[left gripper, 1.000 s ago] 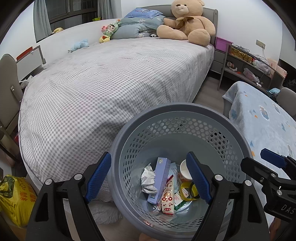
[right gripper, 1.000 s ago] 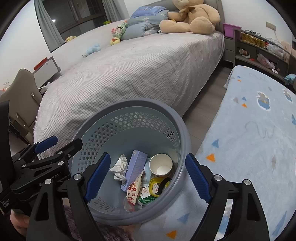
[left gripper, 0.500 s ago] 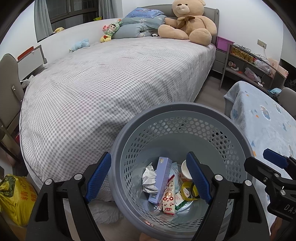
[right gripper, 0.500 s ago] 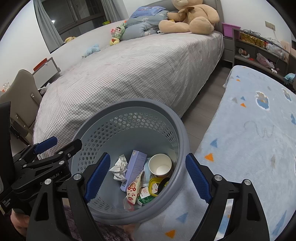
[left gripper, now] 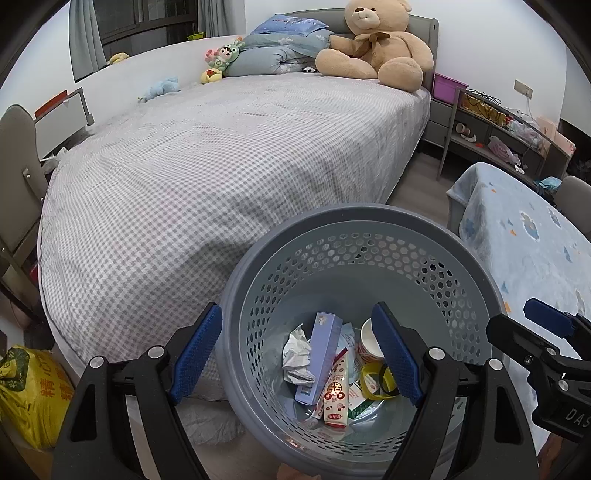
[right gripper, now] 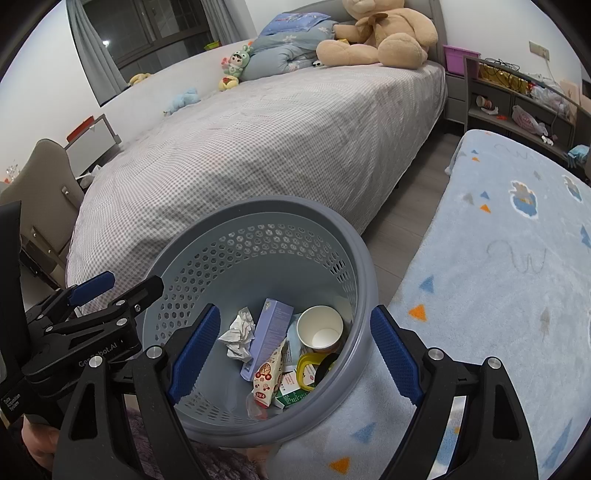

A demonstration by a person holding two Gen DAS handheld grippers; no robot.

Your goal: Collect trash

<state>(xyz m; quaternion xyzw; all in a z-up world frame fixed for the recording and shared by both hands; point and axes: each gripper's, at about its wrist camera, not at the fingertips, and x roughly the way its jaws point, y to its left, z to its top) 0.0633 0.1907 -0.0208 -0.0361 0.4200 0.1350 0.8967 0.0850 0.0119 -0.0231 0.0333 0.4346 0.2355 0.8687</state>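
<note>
Trash sits in the bottom of a gray perforated basket (left gripper: 436,258) on the floor, between a bed and a blue blanket. Both grippers hang above it with jaws wide apart and holding nothing: the left gripper (left gripper: 295,350) straddles the basket's near-left rim, the right gripper (right gripper: 295,350) its near-right rim. Inside lie a crumpled tissue (right gripper: 240,334), a lavender box (right gripper: 267,338), a red-and-white carton (right gripper: 266,376), a paper cup (right gripper: 319,328), a yellow ring (right gripper: 308,369) and a green-and-white packet (right gripper: 291,397). At left, a yellow bag (left gripper: 29,391) rests on the floor. Beyond the basket stretches the checked bed (left gripper: 221,155), with a large teddy bear (left gripper: 376,44) and a blue pillow (left gripper: 295,27) at its head.
</note>
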